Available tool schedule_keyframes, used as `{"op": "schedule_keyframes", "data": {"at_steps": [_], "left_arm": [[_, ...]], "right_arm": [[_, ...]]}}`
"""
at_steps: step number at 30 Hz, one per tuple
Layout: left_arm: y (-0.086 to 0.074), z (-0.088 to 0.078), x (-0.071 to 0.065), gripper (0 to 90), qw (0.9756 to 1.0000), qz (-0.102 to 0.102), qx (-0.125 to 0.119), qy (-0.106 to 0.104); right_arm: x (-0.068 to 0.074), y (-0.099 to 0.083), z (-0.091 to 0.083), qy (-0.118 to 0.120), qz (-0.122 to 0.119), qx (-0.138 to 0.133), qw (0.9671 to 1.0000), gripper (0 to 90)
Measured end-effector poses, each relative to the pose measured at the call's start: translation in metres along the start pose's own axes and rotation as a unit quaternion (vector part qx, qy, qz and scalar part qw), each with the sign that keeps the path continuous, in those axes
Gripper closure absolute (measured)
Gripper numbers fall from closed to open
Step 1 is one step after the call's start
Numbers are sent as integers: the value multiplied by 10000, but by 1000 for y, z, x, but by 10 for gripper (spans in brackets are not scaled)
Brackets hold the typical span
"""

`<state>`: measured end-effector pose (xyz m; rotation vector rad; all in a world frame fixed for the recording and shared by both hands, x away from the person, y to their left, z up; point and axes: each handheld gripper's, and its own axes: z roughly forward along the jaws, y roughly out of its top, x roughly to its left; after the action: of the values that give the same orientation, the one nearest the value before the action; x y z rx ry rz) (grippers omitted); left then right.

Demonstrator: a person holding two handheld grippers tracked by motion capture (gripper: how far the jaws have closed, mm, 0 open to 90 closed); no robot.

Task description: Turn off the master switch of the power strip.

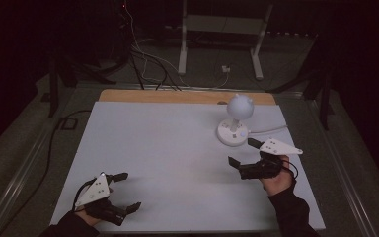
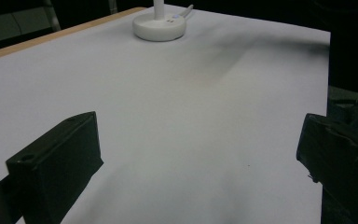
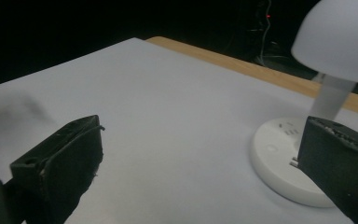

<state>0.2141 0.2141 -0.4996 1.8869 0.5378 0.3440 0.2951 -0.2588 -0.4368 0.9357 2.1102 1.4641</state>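
One small white desk lamp (image 1: 236,121) is standing at the far right of the white table (image 1: 168,158), its round base flat on the sheet and its cable trailing off right, and the right gripper (image 1: 242,152) is hovering just near of that base with its jaws spread, probably lining up on the buttons there. One left gripper (image 1: 124,190) is waiting at the near left corner, well apart from the lamp, jaws also spread and holding nothing.
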Motion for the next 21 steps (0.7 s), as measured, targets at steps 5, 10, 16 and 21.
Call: {"op": "schedule_keyframes", "data": {"at_steps": [5, 10, 16, 21], "left_arm": [[0, 0, 0, 4, 10000, 7, 6, 1], [0, 0, 0, 4, 10000, 4, 2, -5], [0, 0, 0, 4, 10000, -5, -11, -4], [0, 0, 0, 4, 10000, -9, -11, -6]], "right_arm": [[-7, 4, 1, -216, 72, 12, 9997, 0], [-14, 6, 1, -374, 158, -2, 9992, 0], [-22, 7, 5, -574, 200, 36, 9981, 0], [-28, 7, 9, -693, 222, 80, 9973, 0]]}}
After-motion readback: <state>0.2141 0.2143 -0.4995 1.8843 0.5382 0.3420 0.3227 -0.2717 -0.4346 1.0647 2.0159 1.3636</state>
